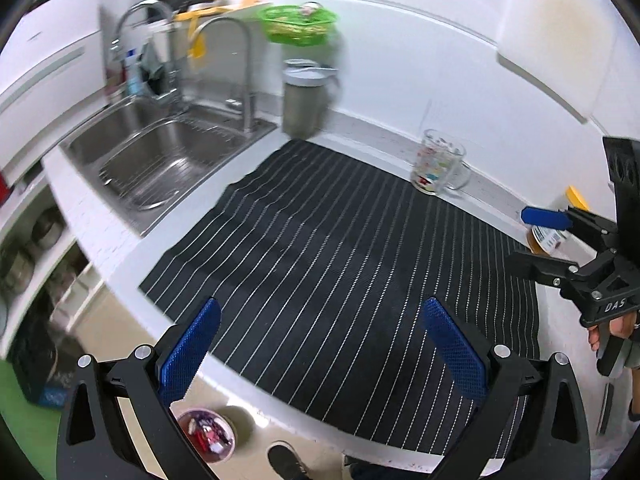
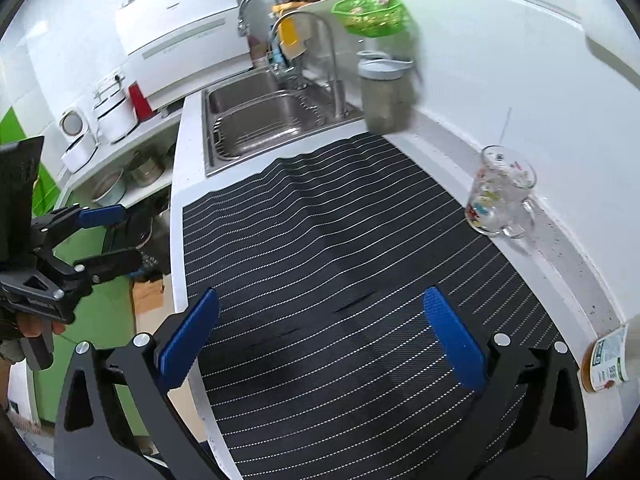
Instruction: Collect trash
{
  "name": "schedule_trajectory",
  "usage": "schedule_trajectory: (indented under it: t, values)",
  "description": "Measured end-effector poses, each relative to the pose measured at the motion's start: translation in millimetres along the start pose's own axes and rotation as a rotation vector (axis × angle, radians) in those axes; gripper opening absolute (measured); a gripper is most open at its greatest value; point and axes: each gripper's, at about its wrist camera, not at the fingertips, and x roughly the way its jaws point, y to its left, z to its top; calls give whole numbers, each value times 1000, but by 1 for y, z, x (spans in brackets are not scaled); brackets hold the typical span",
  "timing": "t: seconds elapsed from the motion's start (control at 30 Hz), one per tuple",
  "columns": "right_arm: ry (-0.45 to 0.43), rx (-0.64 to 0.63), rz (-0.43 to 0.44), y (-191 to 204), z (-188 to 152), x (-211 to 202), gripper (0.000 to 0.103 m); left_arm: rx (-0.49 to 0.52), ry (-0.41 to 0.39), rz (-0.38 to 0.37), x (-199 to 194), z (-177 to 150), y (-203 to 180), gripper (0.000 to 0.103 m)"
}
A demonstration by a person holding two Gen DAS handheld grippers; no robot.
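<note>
My left gripper (image 1: 320,312) is open and empty above the near edge of the black striped mat (image 1: 340,240). My right gripper (image 2: 320,300) is open and empty above the same mat (image 2: 340,260). A small bin holding colourful wrappers (image 1: 206,434) stands on the floor below the counter edge. The right gripper also shows at the right of the left wrist view (image 1: 528,236), open. The left gripper shows at the left of the right wrist view (image 2: 116,236), open. No loose trash shows on the mat.
A steel sink (image 1: 160,160) with taps lies far left. A grey lidded container (image 1: 306,98) stands behind the mat. A printed glass mug (image 1: 438,166) sits at the wall. A labelled jar (image 2: 606,360) stands at the right. A green basket (image 1: 298,24) hangs above.
</note>
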Motion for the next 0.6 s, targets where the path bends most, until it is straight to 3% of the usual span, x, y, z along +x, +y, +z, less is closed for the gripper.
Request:
schedule_trajectory:
  t: [0.33, 0.6]
  values:
    - [-48, 59, -33, 8, 14, -6, 100, 67, 18, -48, 11, 21, 12, 97]
    - [-52, 55, -40, 19, 24, -1, 100, 35, 0, -59, 9, 32, 32, 97]
